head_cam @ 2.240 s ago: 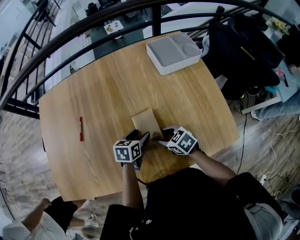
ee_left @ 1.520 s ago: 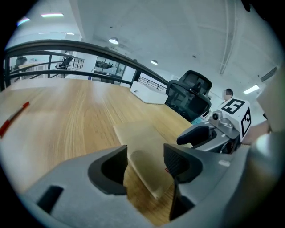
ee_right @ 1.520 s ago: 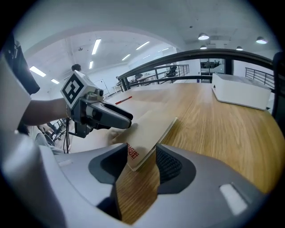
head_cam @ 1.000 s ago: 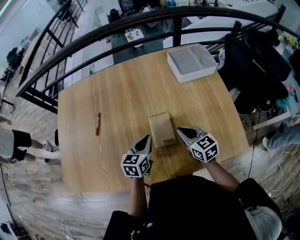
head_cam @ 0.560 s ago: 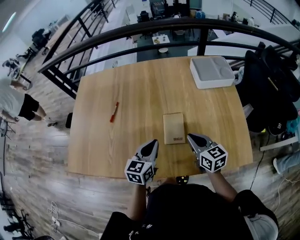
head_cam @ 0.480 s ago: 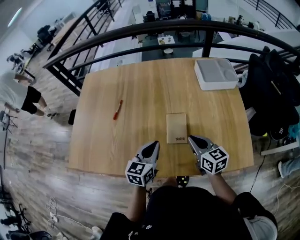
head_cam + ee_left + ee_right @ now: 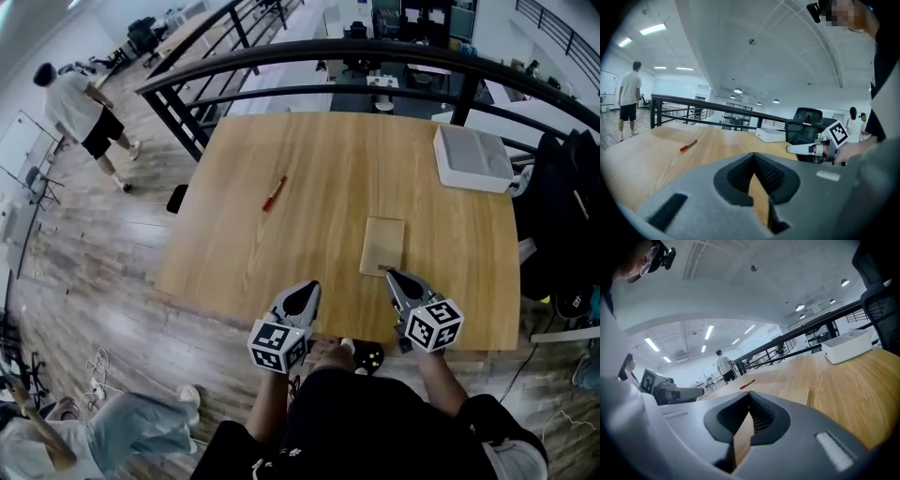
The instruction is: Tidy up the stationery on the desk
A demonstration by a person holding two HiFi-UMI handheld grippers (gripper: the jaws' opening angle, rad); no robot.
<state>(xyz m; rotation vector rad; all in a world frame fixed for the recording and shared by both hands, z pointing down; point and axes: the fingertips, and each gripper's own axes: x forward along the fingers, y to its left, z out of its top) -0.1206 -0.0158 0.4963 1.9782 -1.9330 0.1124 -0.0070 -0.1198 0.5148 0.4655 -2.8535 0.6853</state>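
- Left gripper (image 7: 300, 294) is held over the near edge of the wooden desk (image 7: 309, 159), its jaws pressed together with nothing in them.
- Right gripper (image 7: 402, 283) has its jaws together too and is empty. Its nose is just beside the near right corner of the brown kraft notebook (image 7: 382, 246).
- The notebook lies flat, right of the desk's middle.
- A red pen (image 7: 274, 194) lies on its own further left, well apart from the notebook and both grippers.
- A white tray (image 7: 473, 157) sits at the far right corner of the desk, beside the black railing (image 7: 309, 49).
- Beyond the railing, a person (image 7: 82, 101) stands on the floor.
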